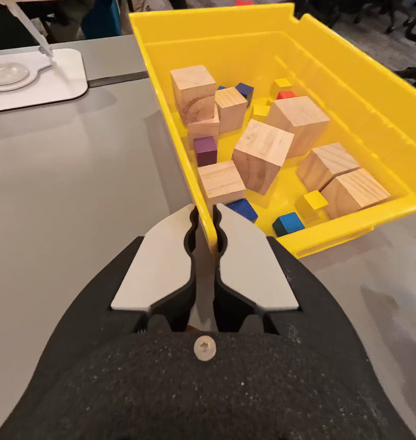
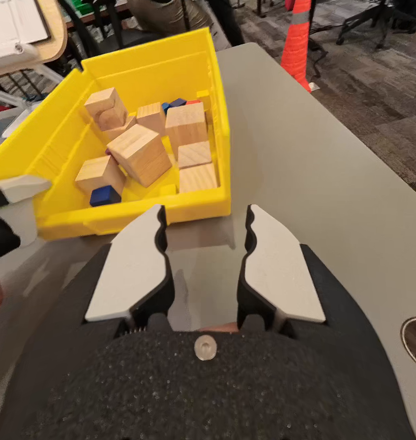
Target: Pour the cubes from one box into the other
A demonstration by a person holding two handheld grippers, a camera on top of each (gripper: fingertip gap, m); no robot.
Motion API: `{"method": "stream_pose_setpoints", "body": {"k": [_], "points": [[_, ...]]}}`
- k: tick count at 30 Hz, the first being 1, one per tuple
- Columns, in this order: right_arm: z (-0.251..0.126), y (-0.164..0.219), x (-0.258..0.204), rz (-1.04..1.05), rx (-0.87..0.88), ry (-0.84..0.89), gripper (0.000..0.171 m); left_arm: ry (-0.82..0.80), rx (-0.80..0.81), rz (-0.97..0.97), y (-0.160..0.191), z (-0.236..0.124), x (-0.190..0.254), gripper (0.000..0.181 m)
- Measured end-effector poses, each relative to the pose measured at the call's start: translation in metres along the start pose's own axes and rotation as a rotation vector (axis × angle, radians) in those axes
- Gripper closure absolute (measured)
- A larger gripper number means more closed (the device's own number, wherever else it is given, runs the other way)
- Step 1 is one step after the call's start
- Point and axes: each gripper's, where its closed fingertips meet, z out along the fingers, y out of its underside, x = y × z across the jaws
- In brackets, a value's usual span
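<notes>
Grey surface [image 1: 59, 190] held yellow box [image 1: 345, 100] full of wooden cubes [image 1: 261, 154]. Left hand-held gripper [image 1: 205, 210] pinched box wall; right hand-held gripper [image 2: 205, 210] open, empty. Next: grab other side, lift, tip. Second box unseen.

No readable text or numbers appear anywhere.

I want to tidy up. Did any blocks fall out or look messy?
None fell out. The blocks lie jumbled inside the yellow box, some tilted on others. The left tongs pinch the box's wall; the right tongs are open over the grey table.
</notes>
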Motion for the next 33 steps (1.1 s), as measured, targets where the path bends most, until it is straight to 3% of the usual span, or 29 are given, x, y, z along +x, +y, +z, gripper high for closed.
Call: {"method": "stream_pose_setpoints", "body": {"k": [7,9,10,11,16,25,29,33], "points": [[0.009,-0.003,-0.015,0.003,0.013,0.058,0.126,0.016,-0.016,-0.006,0.011,-0.022,-0.013,0.177],[0.007,-0.002,-0.023,0.039,0.004,0.035,0.139,0.018,-0.010,-0.001,0.014,-0.028,-0.016,0.177],[0.003,-0.003,-0.019,0.079,-0.004,0.076,0.160,0.013,-0.008,-0.002,0.016,-0.032,-0.019,0.177],[-0.001,-0.003,-0.018,0.081,-0.015,0.096,0.168,0.013,-0.005,-0.008,0.017,-0.036,-0.022,0.177],[-0.004,-0.002,-0.069,0.051,-0.016,0.076,0.169,-0.053,0.036,-0.022,0.011,-0.069,-0.067,0.177],[0.013,0.011,-0.247,-0.049,0.001,-0.071,0.168,-0.216,0.082,-0.051,0.024,-0.137,-0.232,0.178],[0.025,0.035,-0.295,-0.067,-0.033,-0.084,0.168,-0.241,0.054,-0.105,0.040,-0.141,-0.284,0.178],[0.031,0.039,-0.308,-0.092,-0.002,-0.072,0.168,-0.203,0.057,-0.138,0.055,-0.131,-0.300,0.178]]}}
